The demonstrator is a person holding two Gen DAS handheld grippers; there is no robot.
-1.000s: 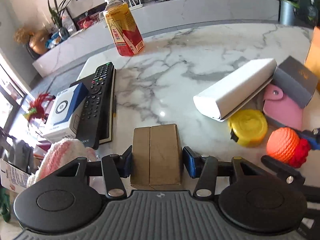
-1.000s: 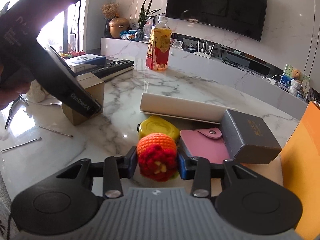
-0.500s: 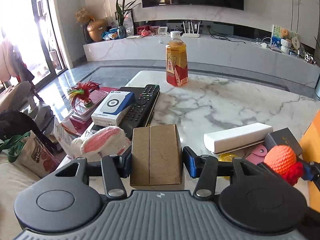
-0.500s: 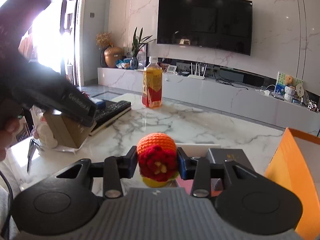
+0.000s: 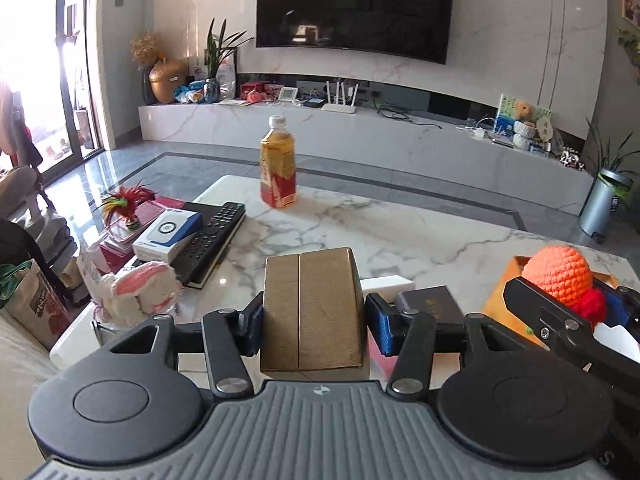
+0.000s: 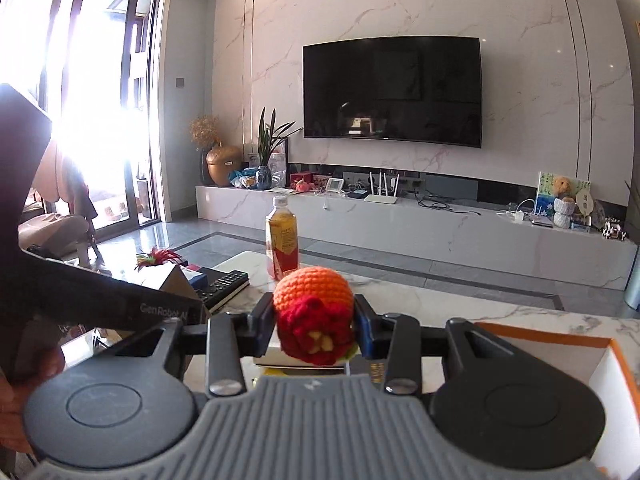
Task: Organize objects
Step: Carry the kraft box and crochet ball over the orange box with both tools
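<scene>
My left gripper (image 5: 314, 322) is shut on a brown cardboard box (image 5: 312, 308), held above the marble table (image 5: 400, 232). My right gripper (image 6: 316, 330) is shut on an orange crochet ball with a red flower (image 6: 314, 314); the same ball (image 5: 558, 276) shows at the right of the left wrist view, over the orange storage box (image 5: 500, 296). That orange box (image 6: 560, 340) lies low at the right in the right wrist view. The left gripper's dark body (image 6: 80, 300) fills the left side there.
On the table stand a tea bottle (image 5: 278, 164), a black remote (image 5: 208, 240), a blue and white box (image 5: 168, 234), a pink and white crochet toy (image 5: 136, 296), a white long box (image 5: 386, 282) and a dark grey box (image 5: 430, 304). A TV bench lies beyond.
Both grippers have risen and tilted up with their objects still held, so the room and TV wall now fill the views. The ball has come over the orange box.
</scene>
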